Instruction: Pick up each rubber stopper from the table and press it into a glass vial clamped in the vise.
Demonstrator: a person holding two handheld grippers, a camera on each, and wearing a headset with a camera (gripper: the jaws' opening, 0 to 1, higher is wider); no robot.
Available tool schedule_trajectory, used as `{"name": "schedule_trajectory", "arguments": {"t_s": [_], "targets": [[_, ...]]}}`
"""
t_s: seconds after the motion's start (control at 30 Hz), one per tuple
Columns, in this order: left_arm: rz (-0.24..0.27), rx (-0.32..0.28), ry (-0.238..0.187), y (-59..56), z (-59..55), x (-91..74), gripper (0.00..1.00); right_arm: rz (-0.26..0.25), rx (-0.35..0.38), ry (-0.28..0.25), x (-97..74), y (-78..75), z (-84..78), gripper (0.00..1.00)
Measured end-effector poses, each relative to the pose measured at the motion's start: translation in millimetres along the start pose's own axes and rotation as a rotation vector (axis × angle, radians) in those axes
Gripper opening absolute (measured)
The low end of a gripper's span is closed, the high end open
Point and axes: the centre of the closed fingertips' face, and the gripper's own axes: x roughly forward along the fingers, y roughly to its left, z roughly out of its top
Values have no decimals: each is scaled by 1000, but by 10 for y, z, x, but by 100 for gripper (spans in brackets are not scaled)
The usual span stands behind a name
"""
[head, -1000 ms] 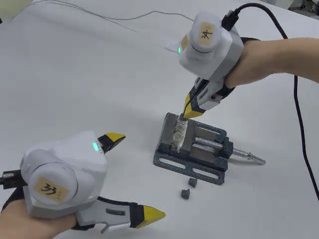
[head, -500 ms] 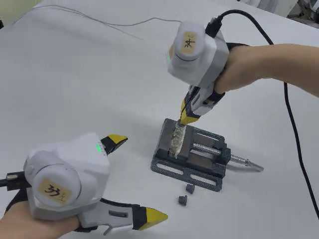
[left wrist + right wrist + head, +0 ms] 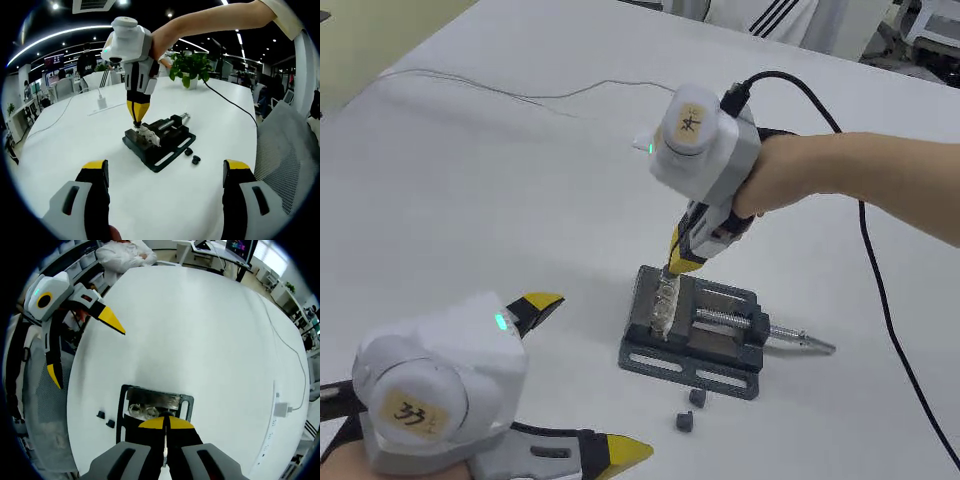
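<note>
head view: two rubber stoppers (image 3: 697,397) (image 3: 684,422) lie near the one vise (image 3: 720,352), right gripper (image 3: 677,265) pinched closed over its glass vials (image 3: 663,300), left gripper (image 3: 588,375) spread wide, empty.

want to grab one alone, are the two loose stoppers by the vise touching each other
Apart. The head view shows bare table between the nearer stopper and the farther stopper.

White housings, tan labels and yellow tips are being displayed on the left gripper (image 3: 590,376), lower left, and right gripper (image 3: 672,268), centre.
</note>
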Motion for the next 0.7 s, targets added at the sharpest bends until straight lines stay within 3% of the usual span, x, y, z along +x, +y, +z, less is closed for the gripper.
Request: {"name": "schedule_trajectory", "arguments": {"t_s": [0.07,0.23,0.3,0.4,0.5,0.7], "targets": [[7,-4,-6,2,12,-18,94,-5,-32,20,3,9,6,0],[14,-4,-2,-8,8,-39,94,-7,-8,57,-4,41,-5,0],[16,7,0,-11,20,-62,94,-22,-2,34,-15,53,-20,0],[27,2,-11,17,49,-109,94,-55,-54,-27,-23,64,-15,0],[31,5,-9,32,40,-130,95,-74,20,-92,-33,76,-25,0],[27,14,-5,25,29,-133,95,-96,31,-137,-36,89,-25,0]]}}
